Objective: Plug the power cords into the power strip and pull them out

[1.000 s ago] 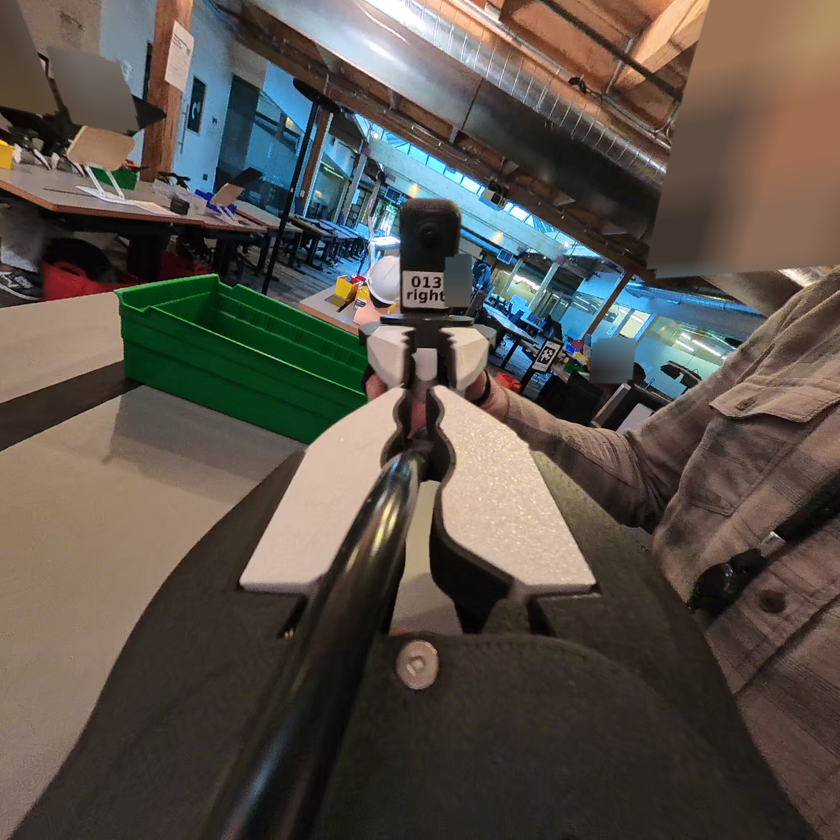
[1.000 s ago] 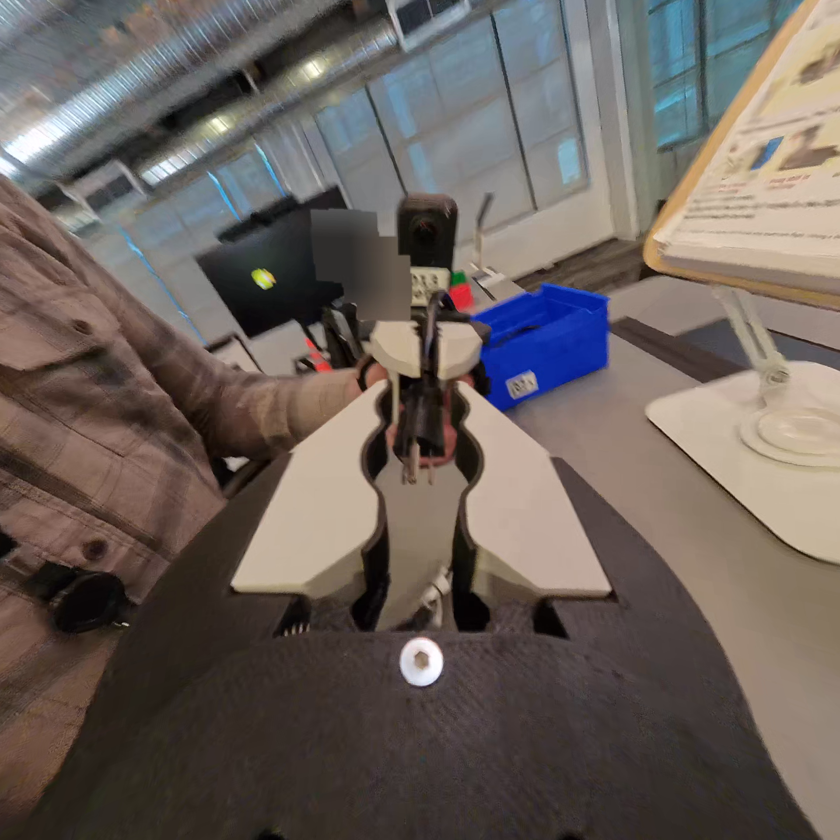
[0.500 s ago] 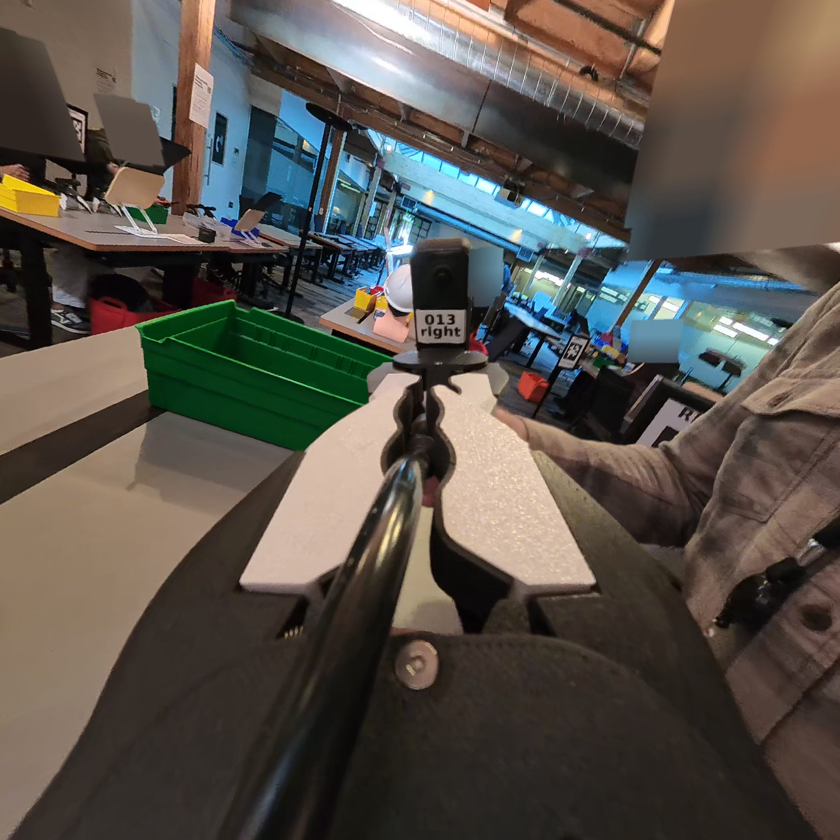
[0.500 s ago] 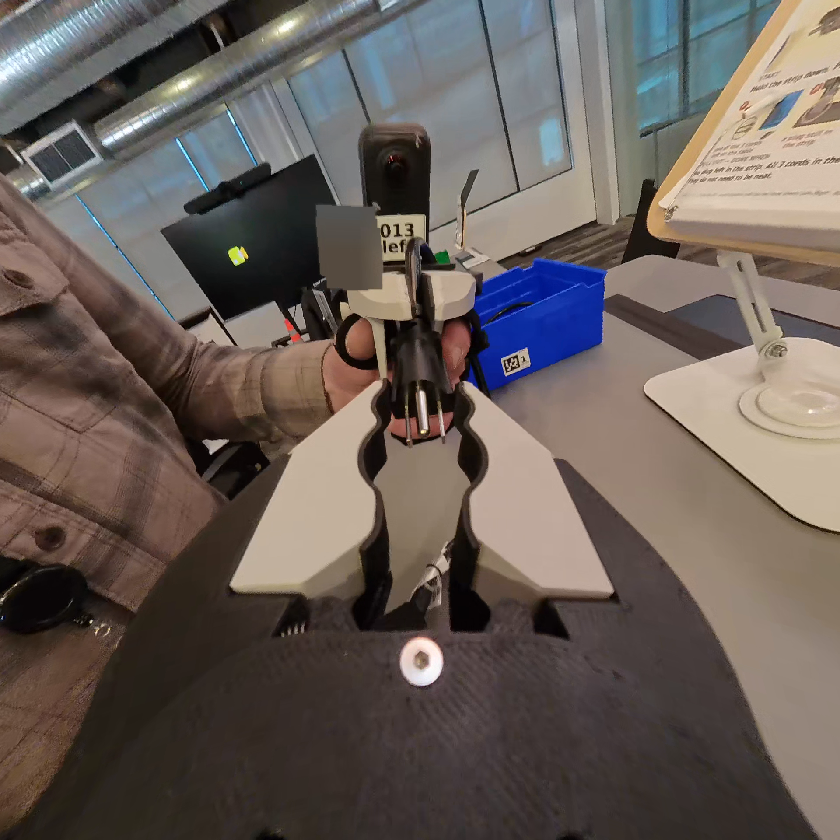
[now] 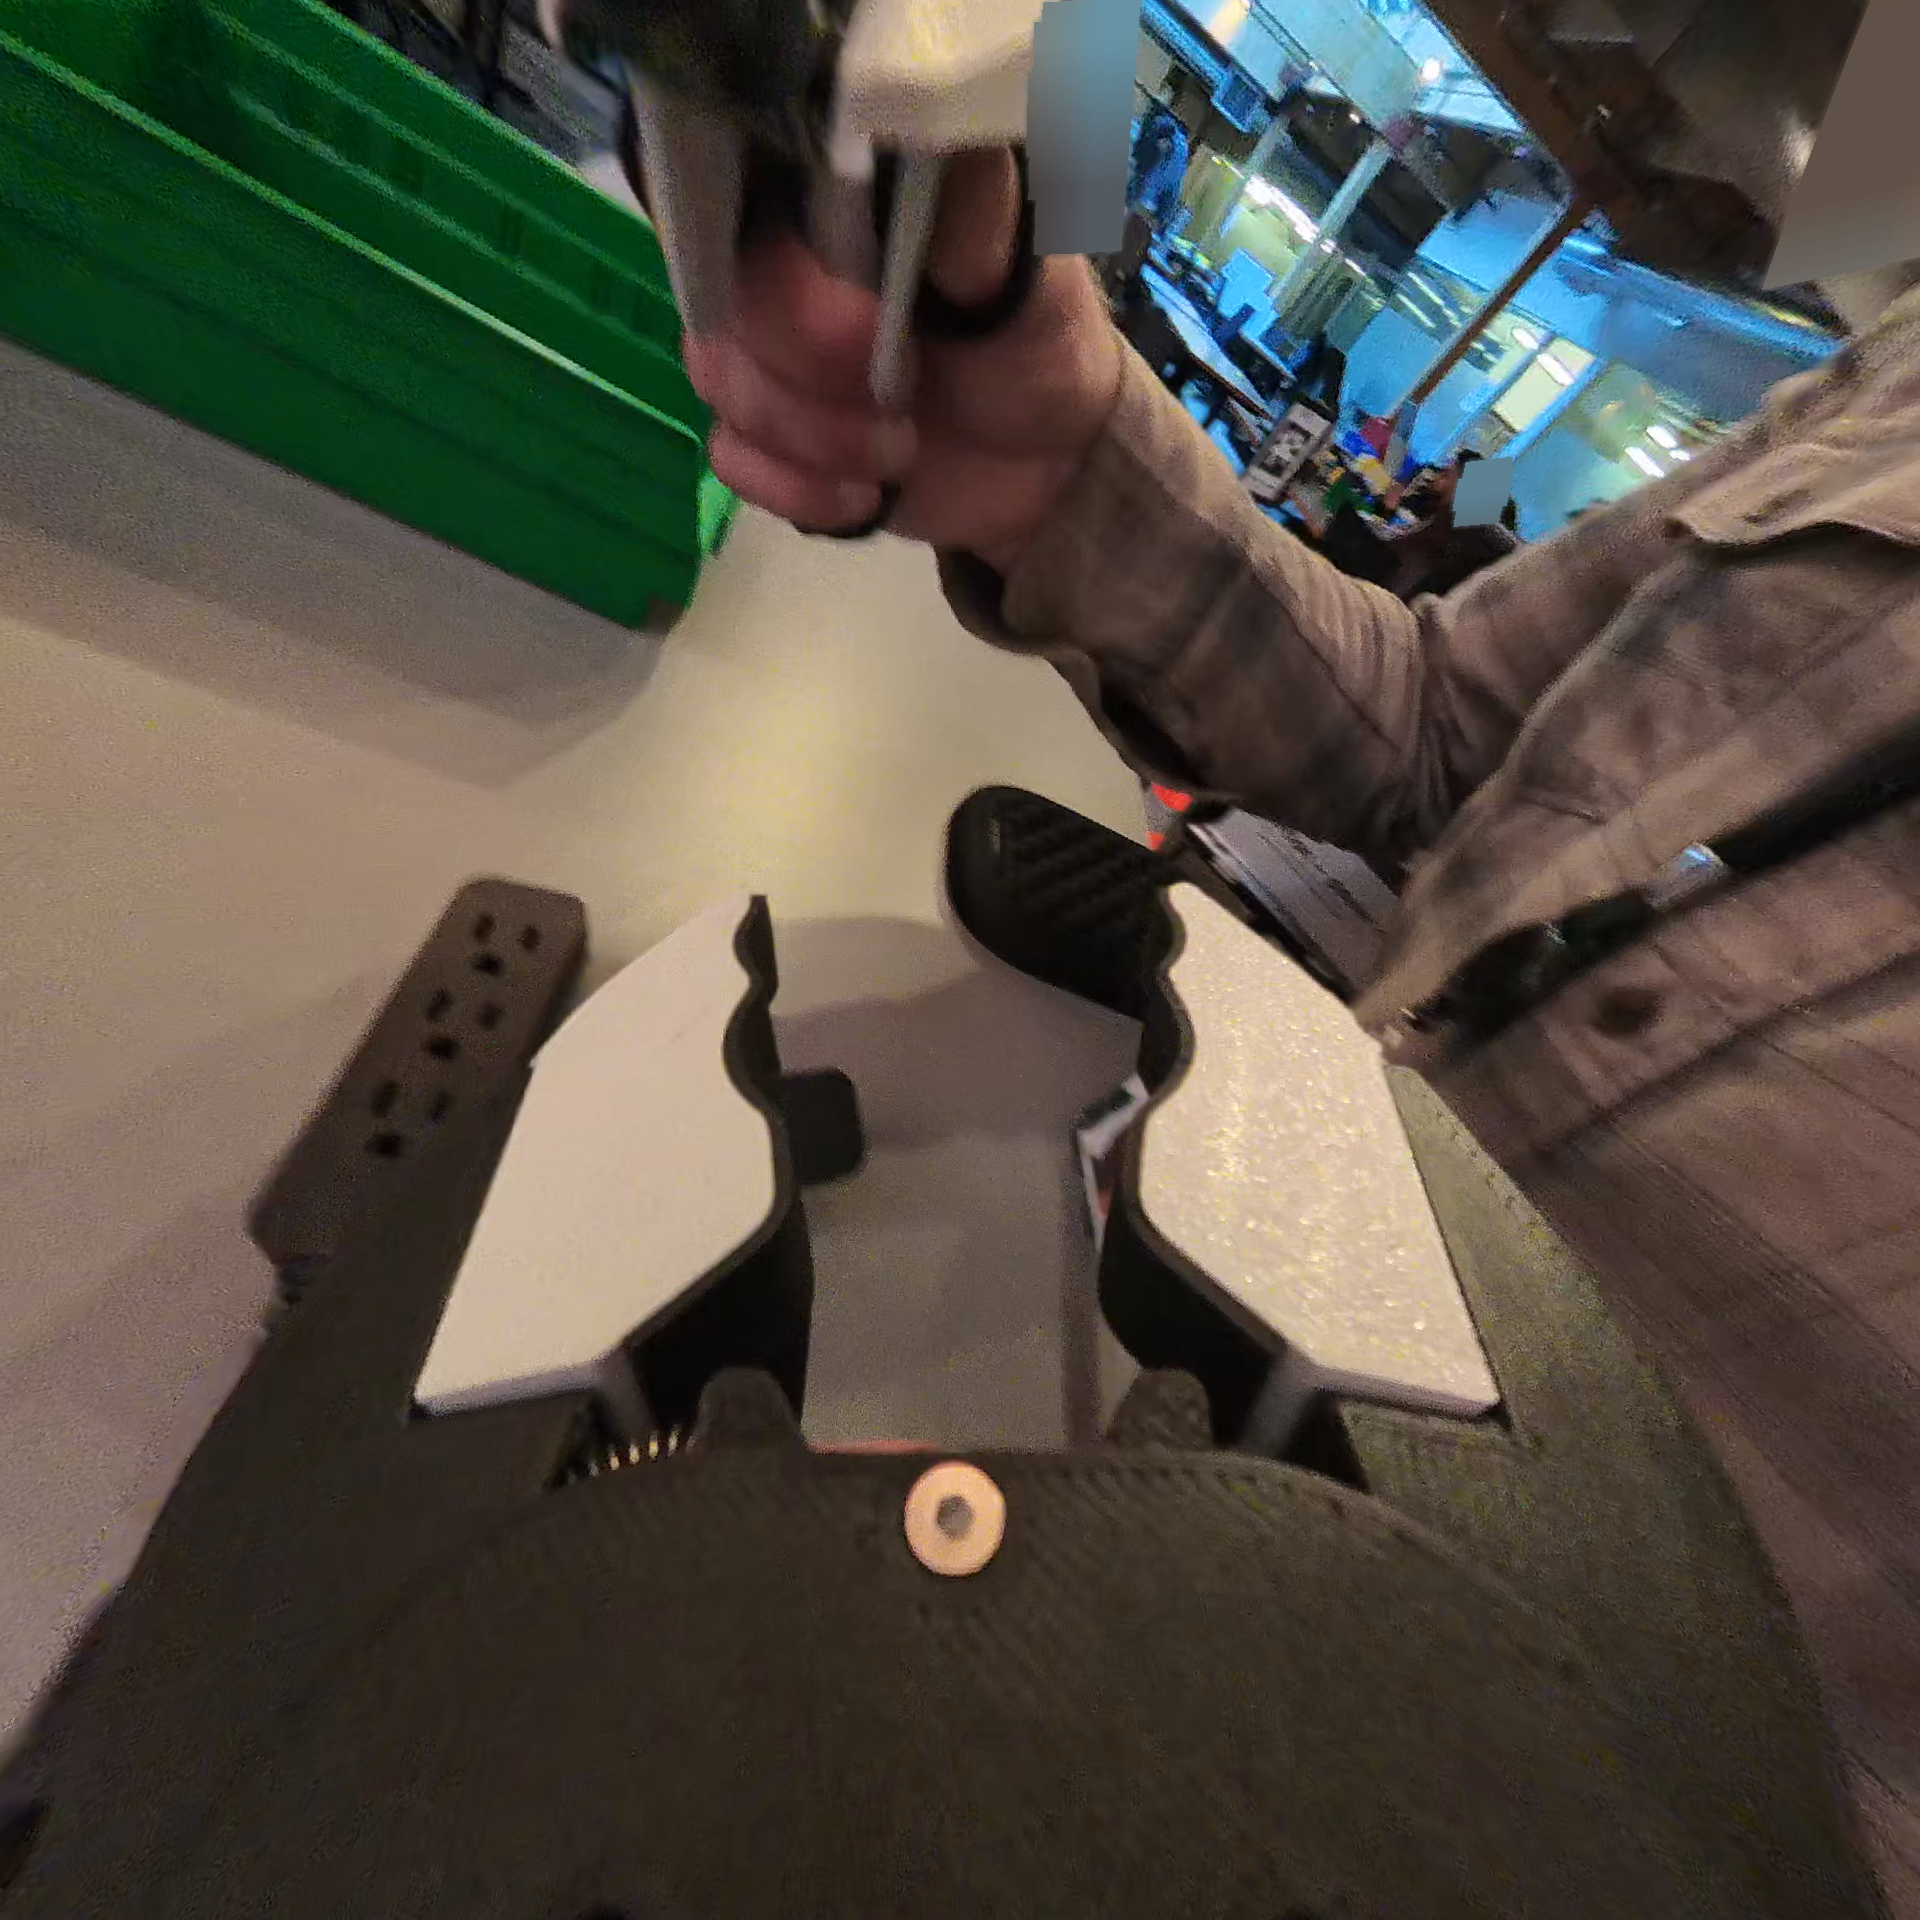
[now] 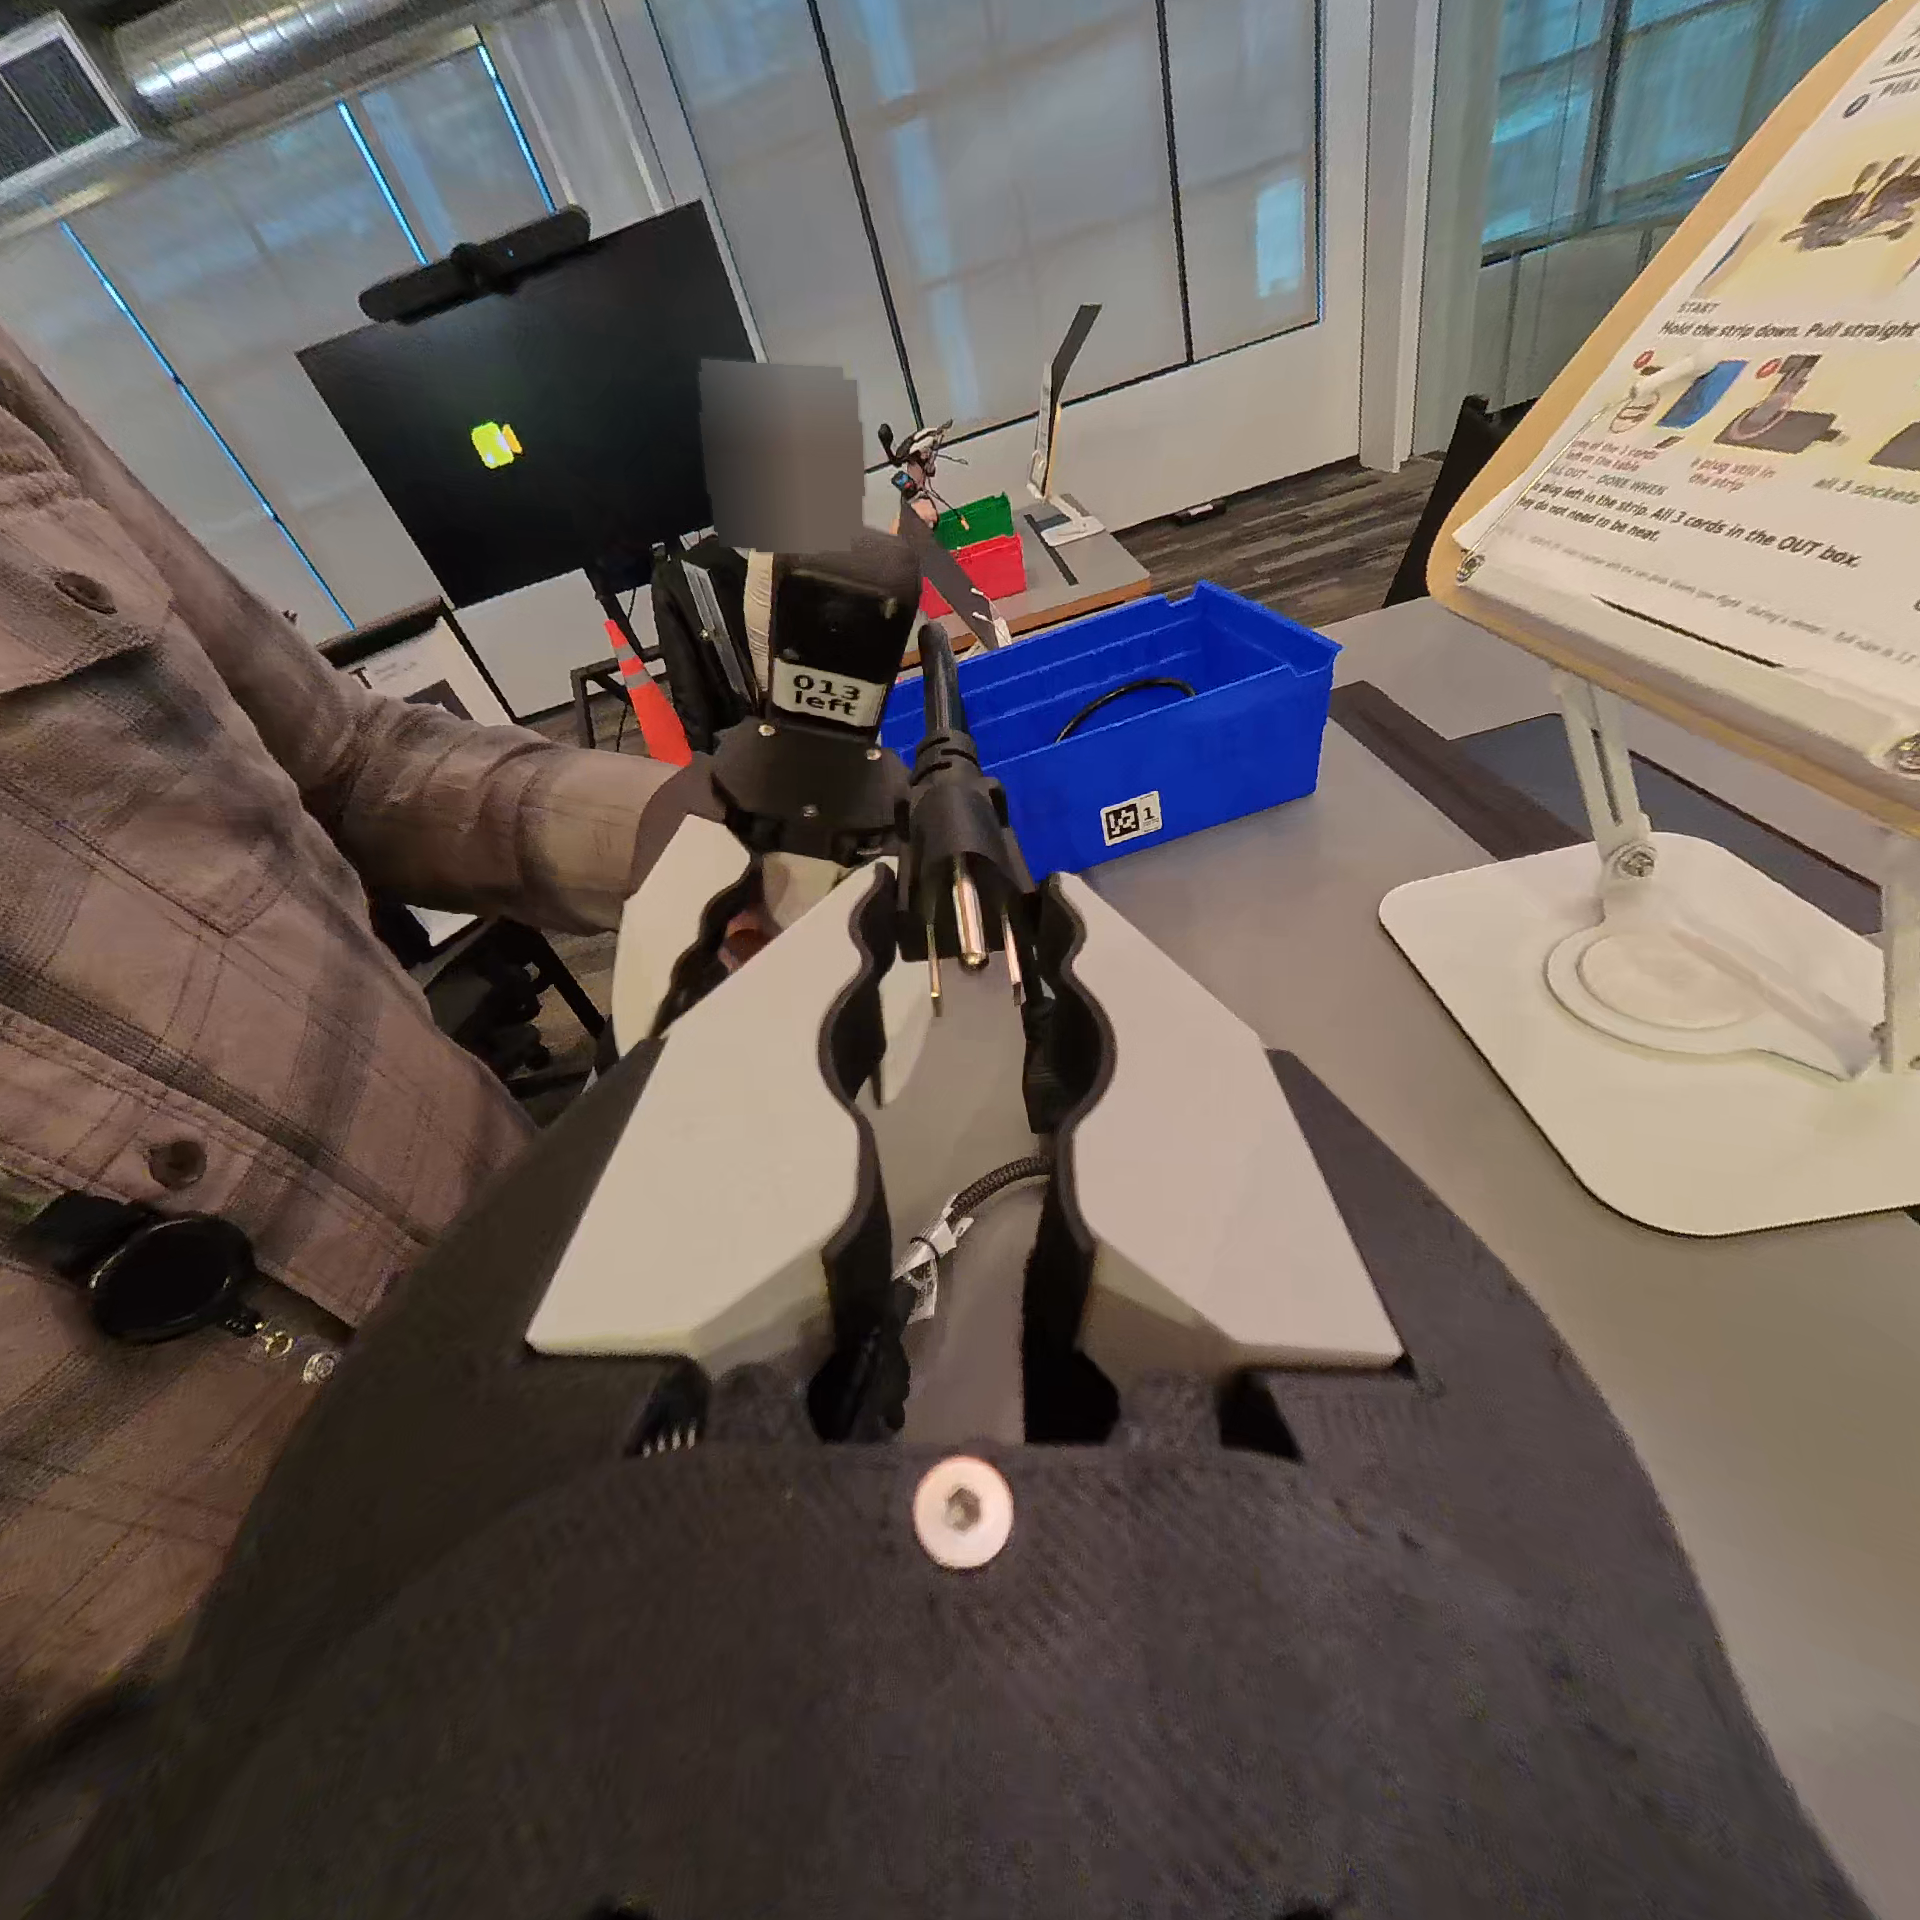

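Right wrist view shows the plug (image 6: 951, 831) pinched between the tips of the right gripper (image 6: 961, 914). Its three prongs (image 6: 968, 925) point back toward the camera and its cord runs up and away behind it. The left gripper (image 5: 961, 935) is spread wide with nothing held between its fingers. In the right wrist view its body is seen just beside the right gripper's tips, apart from the plug.

In the left wrist view the right gripper is held above the table (image 5: 208, 779), blurred, in a hand (image 5: 904, 416). The strip (image 5: 436, 1039) lies flat on the table, below and to the left of the right gripper, with its sockets facing up and all those in view empty.

The step in hand is judged to be carrying the plug to a socket. It would be done well if the plug were turned so that the prongs face straight down over one socket. The round pin should be matched to the round hole, and the plug pressed in squarely, not at a tilt. The strip would best be pinned down by the free left gripper so that it cannot slide or lift. A slip of the plug within the tips is the likely fault, since it is gripped only at its body.

A blue bin (image 6: 1195, 769) stands beyond the right gripper, and a black cord (image 6: 1127, 691) is coiled in it. A green bin (image 5: 312, 312) stands behind and to the left of the right gripper. Its inside is not shown.
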